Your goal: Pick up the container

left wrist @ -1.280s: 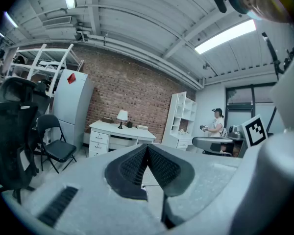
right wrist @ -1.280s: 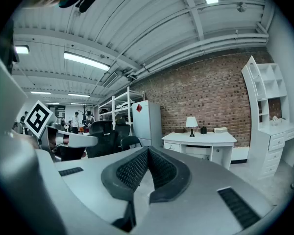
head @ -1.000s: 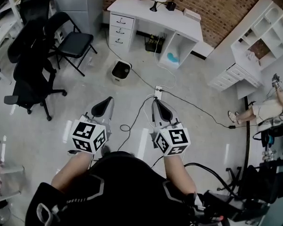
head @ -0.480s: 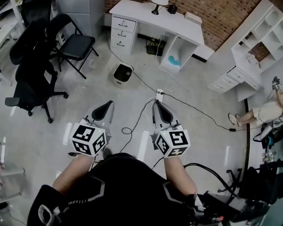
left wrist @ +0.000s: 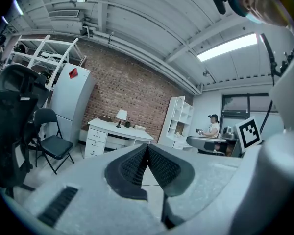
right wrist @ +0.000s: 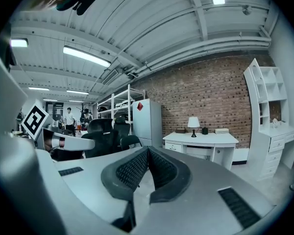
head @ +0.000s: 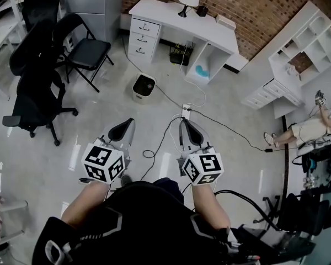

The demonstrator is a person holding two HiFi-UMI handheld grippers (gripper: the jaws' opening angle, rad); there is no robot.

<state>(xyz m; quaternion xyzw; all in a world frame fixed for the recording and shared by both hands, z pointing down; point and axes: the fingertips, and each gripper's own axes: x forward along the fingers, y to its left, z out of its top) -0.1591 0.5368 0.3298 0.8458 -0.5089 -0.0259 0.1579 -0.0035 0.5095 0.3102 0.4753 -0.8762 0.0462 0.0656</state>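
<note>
A small white bin with a dark inside stands on the floor in front of the white desk; it is the only container-like thing I can make out. My left gripper and right gripper are held side by side at waist height, well short of the bin. Both point forward. In the left gripper view the left gripper has its ribbed pads pressed together with nothing between them. In the right gripper view the right gripper is likewise shut and empty.
A folding chair and a black office chair stand at the left. Cables and a power strip lie on the floor ahead. White shelf units are at the right, with a seated person beyond them.
The head view has drifted slightly. Both grippers stay shut and in about the same place.
</note>
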